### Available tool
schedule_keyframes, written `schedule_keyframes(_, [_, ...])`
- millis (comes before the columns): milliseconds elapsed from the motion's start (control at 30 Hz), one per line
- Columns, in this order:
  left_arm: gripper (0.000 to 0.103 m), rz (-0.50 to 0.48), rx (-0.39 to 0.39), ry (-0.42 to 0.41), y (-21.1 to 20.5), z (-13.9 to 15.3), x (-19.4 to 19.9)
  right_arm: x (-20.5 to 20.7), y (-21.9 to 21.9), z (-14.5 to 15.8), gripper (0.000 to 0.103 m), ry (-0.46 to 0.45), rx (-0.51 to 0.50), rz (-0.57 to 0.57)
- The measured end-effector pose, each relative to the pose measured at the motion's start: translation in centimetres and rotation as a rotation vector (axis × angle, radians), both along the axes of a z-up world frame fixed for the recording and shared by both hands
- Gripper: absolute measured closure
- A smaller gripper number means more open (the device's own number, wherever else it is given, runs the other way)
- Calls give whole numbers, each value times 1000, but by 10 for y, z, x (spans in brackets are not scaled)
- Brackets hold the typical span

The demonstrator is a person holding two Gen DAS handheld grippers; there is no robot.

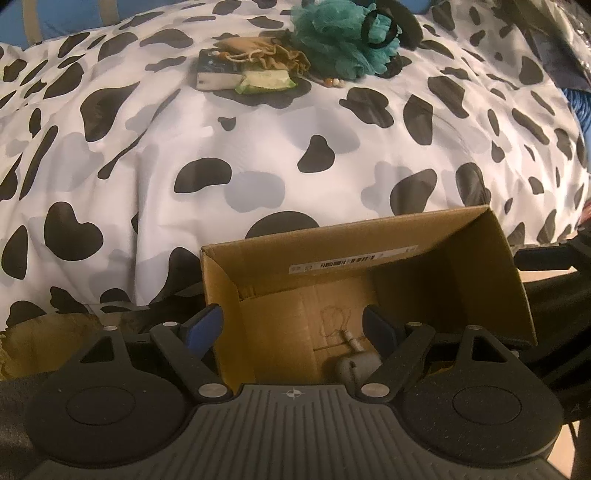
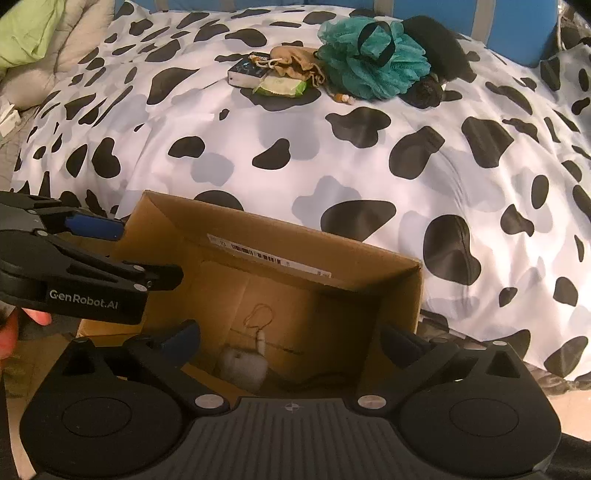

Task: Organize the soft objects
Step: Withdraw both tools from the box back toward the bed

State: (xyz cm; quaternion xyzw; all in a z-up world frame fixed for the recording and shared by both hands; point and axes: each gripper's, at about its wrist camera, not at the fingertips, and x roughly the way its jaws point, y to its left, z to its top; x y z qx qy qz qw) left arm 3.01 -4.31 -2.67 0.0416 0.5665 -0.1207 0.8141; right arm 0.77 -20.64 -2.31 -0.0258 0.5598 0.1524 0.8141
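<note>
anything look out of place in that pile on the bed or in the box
A hard-looking book sits among the soft things on the cow-print duvet, partly under the tan drawstring pouch beside the teal bath pouf. In the cardboard box, only a small white fluffy item shows.

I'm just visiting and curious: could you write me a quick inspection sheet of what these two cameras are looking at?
Surface: bed with a cow-print cover, rumpled.
Job's things: open cardboard box at the near bed edge, a small fluffy white item on its floor; teal mesh pouf, tan drawstring pouch and green packet clustered at the far side.
Clutter: book under the pouch; dark item behind the pouf.
Grippers: left gripper and right gripper both open, empty, over the box.
Cables: nothing seen.
Surroundings: green pillow far left.
</note>
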Motion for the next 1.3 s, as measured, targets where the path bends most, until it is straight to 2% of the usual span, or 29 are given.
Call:
schedule_keyframes(300, [20, 19, -7, -33, 3, 6, 1, 0, -2, 7, 0, -56, -18, -15])
schedule_keyframes(600, [20, 17, -19, -74, 1, 13, 3, 8, -15, 14, 0, -116, -21, -122])
schedule_keyframes(833, [20, -10, -55, -139, -3, 18, 1, 11, -27, 18, 0, -211, -40, -225])
schedule_keyframes(967, [20, -27, -50, -157, -7, 21, -1, 9, -33, 21, 0, -303, -58, -277])
schedule_keyframes(1100, [20, -21, -42, -166, -6, 23, -1, 11, -33, 27, 0, -359, -107, -272])
schedule_keyframes(1300, [20, 7, -60, -165, 0, 27, 5, 16, -36, 30, 0, -356, -108, -261])
